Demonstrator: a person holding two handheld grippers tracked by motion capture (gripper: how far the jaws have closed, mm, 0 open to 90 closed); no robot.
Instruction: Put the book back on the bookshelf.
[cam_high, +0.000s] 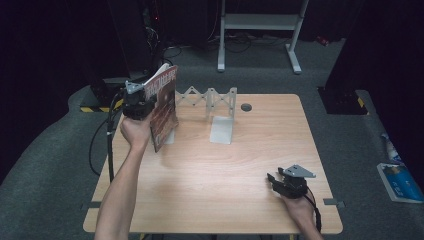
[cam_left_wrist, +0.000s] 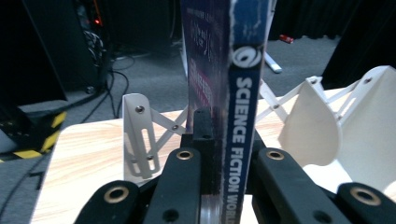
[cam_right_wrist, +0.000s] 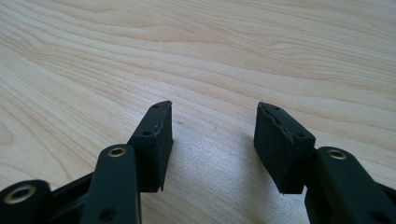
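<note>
The left gripper (cam_high: 137, 102) has its jaws clenched on a science fiction magazine (cam_high: 164, 105), holding it upright above the table's (cam_high: 240, 165) far-left part, right beside the white expanding rack (cam_high: 212, 102). In the left gripper view its spine (cam_left_wrist: 240, 116) stands between the jaws. The right gripper (cam_high: 274, 181) rests near the table's front-right edge, jaws released, nothing between them.

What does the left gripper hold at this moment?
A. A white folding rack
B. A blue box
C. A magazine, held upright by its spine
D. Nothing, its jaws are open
C: the left gripper is shut on the magazine, its spine standing upright between the jaws, in front of the white folding rack.
</note>
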